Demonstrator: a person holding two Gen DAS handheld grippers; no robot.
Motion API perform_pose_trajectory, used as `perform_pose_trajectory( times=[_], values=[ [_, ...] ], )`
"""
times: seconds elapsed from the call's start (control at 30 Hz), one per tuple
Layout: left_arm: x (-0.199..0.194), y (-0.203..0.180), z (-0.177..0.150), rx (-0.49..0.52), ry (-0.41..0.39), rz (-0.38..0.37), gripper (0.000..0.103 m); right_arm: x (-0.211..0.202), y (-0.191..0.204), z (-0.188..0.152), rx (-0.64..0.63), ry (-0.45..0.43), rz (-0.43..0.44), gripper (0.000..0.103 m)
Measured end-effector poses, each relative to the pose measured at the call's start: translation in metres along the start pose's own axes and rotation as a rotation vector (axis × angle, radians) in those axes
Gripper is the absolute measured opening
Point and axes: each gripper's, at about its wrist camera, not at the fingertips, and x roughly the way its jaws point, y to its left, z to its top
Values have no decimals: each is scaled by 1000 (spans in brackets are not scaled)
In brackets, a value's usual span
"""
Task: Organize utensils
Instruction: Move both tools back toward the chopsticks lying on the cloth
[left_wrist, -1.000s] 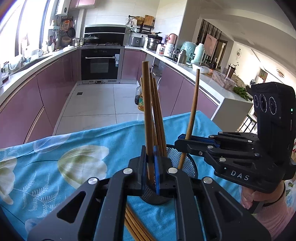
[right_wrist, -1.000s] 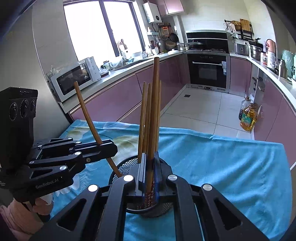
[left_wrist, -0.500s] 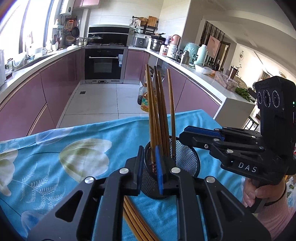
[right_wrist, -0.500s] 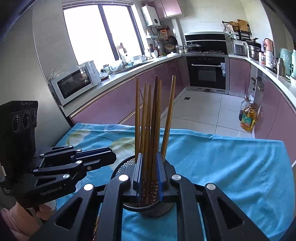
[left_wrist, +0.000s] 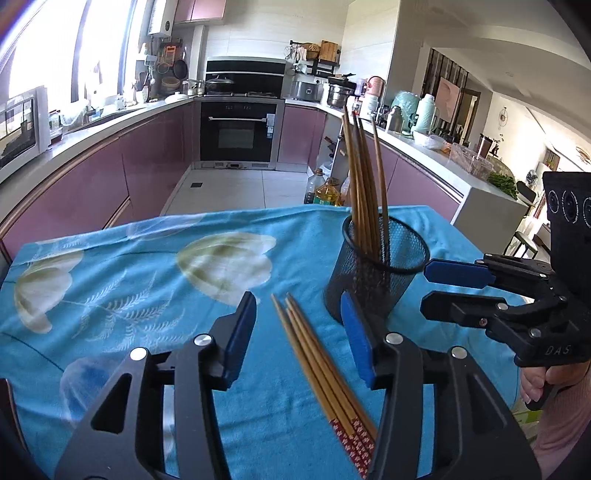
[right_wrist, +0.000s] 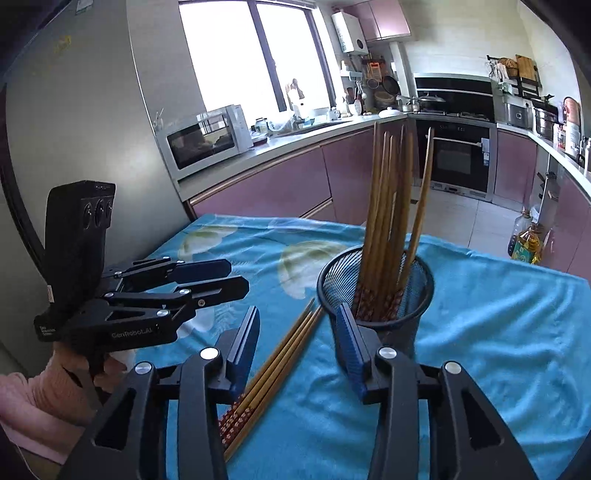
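Note:
A black mesh cup (left_wrist: 373, 277) stands on the blue cloth and holds several wooden chopsticks (left_wrist: 364, 184) upright; it also shows in the right wrist view (right_wrist: 376, 295) with its chopsticks (right_wrist: 391, 206). Several loose chopsticks (left_wrist: 321, 365) lie flat on the cloth beside the cup, also in the right wrist view (right_wrist: 273, 365). My left gripper (left_wrist: 299, 332) is open and empty above the loose chopsticks. My right gripper (right_wrist: 295, 339) is open and empty beside the cup; it shows in the left wrist view (left_wrist: 439, 288) at the right.
The table is covered by a blue flowered cloth (left_wrist: 147, 280). Purple kitchen counters, an oven (left_wrist: 240, 133) and a microwave (right_wrist: 207, 140) lie beyond. Oil bottles (right_wrist: 524, 243) stand on the floor past the table's far edge.
Both grippers were shut on chopsticks held in the cup. They have let go, opened wide and pulled back from the cup. The chopsticks now rest in the cup.

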Motion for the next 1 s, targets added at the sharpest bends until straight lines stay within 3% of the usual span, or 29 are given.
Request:
perform_pose_trajectory(
  times=[0.1, 0.3, 0.53, 1.0],
  values=[
    [3, 5, -22, -1, 41, 32, 64, 22, 7, -21, 11, 67, -4, 49],
    [14, 12, -57, -7, 113, 74, 65, 53, 10, -51, 54, 166, -21, 49],
    [19, 12, -75, -36, 146, 80, 66, 55, 15, -59, 48, 177, -57, 49],
    [21, 3, -81, -24, 176, 68, 66, 60, 22, -59, 11, 185, -132, 46]
  ],
)
